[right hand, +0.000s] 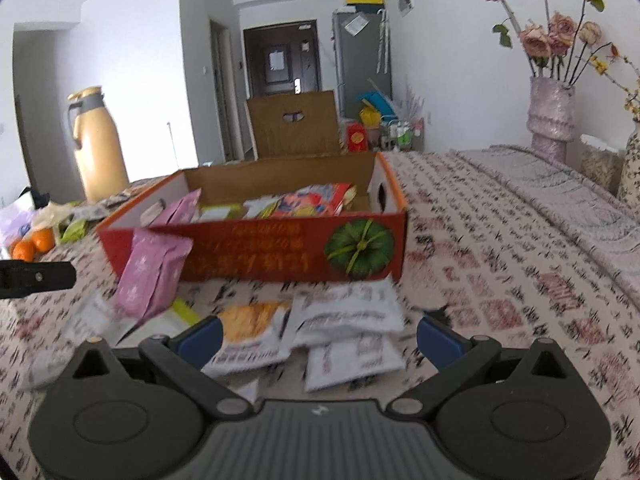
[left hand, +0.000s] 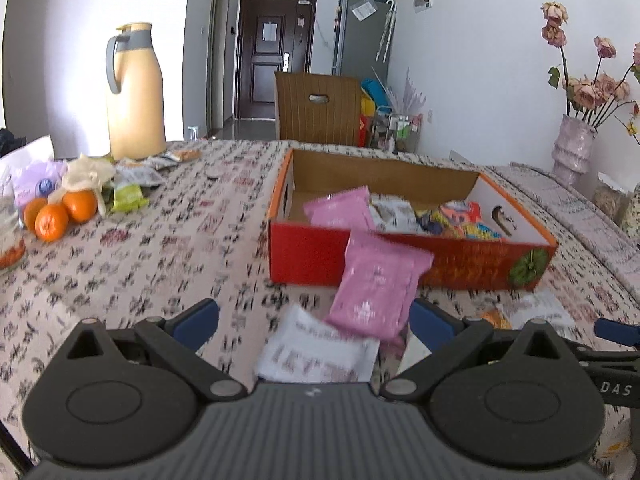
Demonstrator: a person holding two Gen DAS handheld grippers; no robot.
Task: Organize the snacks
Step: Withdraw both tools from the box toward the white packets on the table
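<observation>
A red cardboard box [left hand: 304, 256] with snack packets inside sits mid-table; it also shows in the right wrist view [right hand: 256, 256]. A pink packet [left hand: 376, 288] leans against the box's front wall, also seen in the right wrist view [right hand: 150, 276]. A white packet [left hand: 316, 352] lies on the cloth just before my left gripper [left hand: 314, 324], which is open and empty. My right gripper [right hand: 318, 334] is open and empty over white packets [right hand: 348, 312] and an orange-printed packet [right hand: 252, 328].
A yellow thermos [left hand: 134, 92] stands at the far left, with oranges [left hand: 60, 212] and more packets [left hand: 128, 196] near it. A vase of dried roses [right hand: 550, 120] stands at the right. A chair [left hand: 318, 110] is behind the table.
</observation>
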